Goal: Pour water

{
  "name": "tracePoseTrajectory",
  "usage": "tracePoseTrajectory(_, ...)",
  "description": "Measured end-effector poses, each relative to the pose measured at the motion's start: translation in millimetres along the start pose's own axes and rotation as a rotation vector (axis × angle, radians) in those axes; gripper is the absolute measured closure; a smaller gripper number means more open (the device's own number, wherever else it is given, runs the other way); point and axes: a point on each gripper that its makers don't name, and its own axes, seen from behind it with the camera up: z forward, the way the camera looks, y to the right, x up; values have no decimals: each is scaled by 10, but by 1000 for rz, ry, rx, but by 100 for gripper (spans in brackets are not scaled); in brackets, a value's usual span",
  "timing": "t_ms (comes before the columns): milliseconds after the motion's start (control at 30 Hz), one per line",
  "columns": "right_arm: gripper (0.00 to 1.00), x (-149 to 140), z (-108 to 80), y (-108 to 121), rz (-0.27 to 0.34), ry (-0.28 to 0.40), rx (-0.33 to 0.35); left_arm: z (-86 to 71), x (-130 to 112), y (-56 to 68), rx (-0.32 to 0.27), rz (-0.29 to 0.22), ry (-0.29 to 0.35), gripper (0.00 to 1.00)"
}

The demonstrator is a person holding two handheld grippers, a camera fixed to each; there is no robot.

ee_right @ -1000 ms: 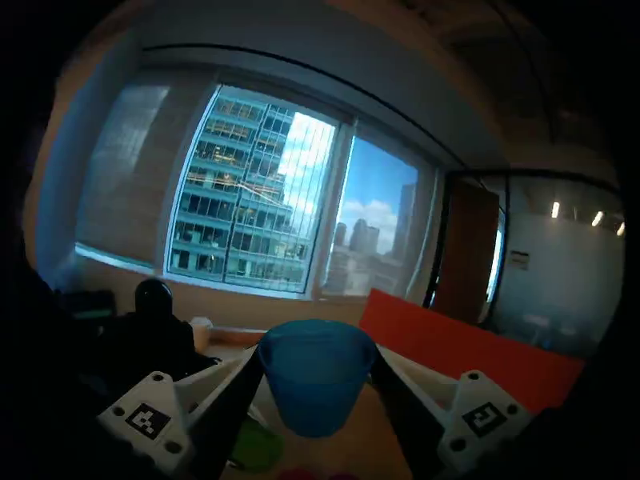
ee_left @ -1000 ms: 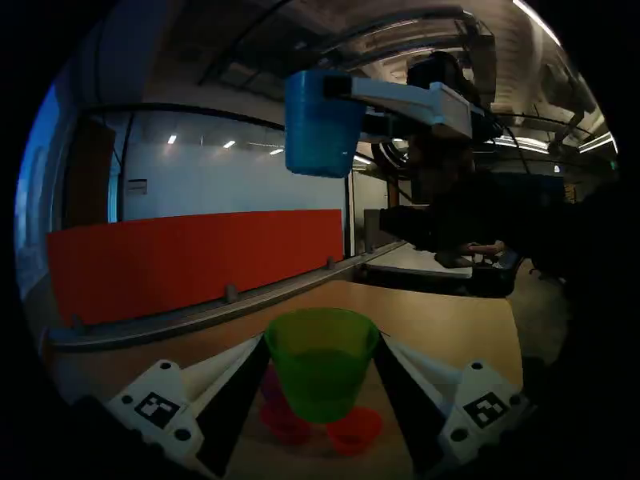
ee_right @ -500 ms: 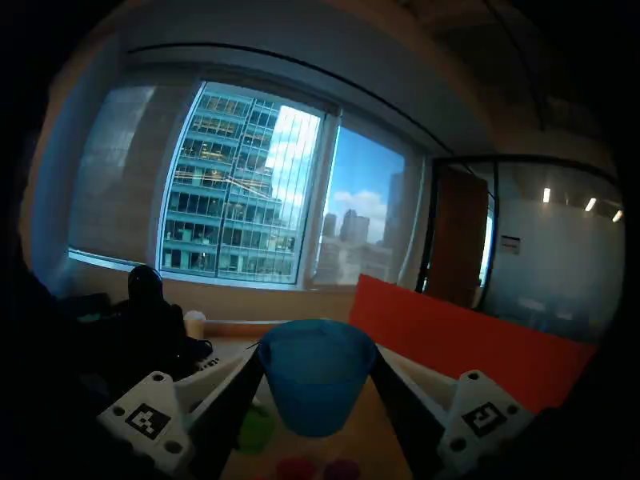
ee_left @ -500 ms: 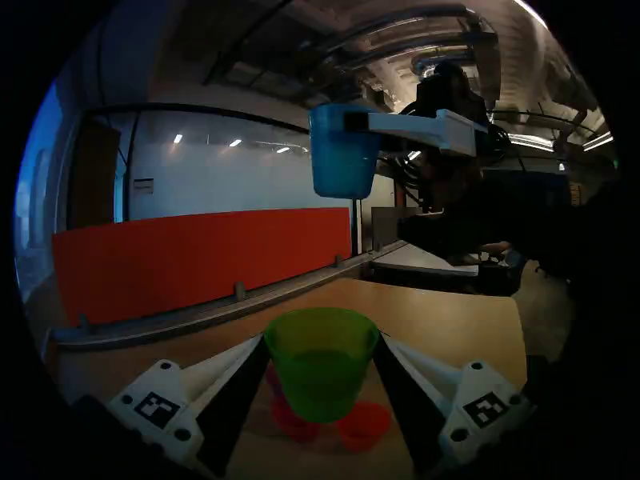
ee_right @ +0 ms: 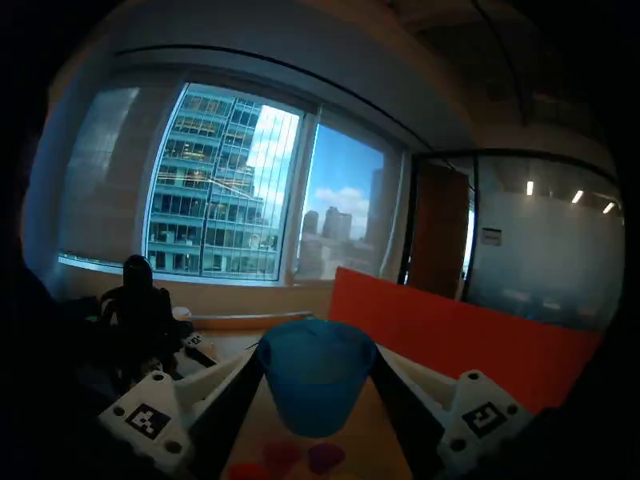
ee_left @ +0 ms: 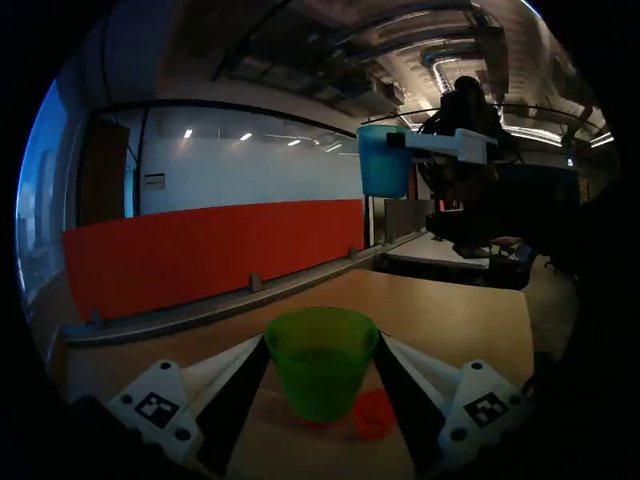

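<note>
Dim room, bright daylight through window (ee_right: 232, 192), fisheye-warped edges, dark foreground

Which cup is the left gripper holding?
The green cup, gripped by the left gripper; the blue cup is in the right gripper, held higher and farther off in the left gripper view.

Near cup (ee_left: 322, 364) above the table (ee_left: 456, 312), cap (ee_left: 373, 414) on it just beyond, far cup (ee_left: 384, 162) high, back right.
</note>
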Motion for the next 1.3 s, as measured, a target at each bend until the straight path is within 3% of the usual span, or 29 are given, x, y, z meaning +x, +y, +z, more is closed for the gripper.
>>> tracePoseTrajectory(267,9,-75,-163,135,9,-14,-28,-40,-65,-31,8,7,-23,13)
tracePoseTrajectory(767,9,-551,-286,23,18,-94,2,-78,-314,32,-9,23,-97,13)
tracePoseTrajectory(1300,8,-1056,-337,-110,45,-184,48,-103,-641,17,-13,28,-189,13)
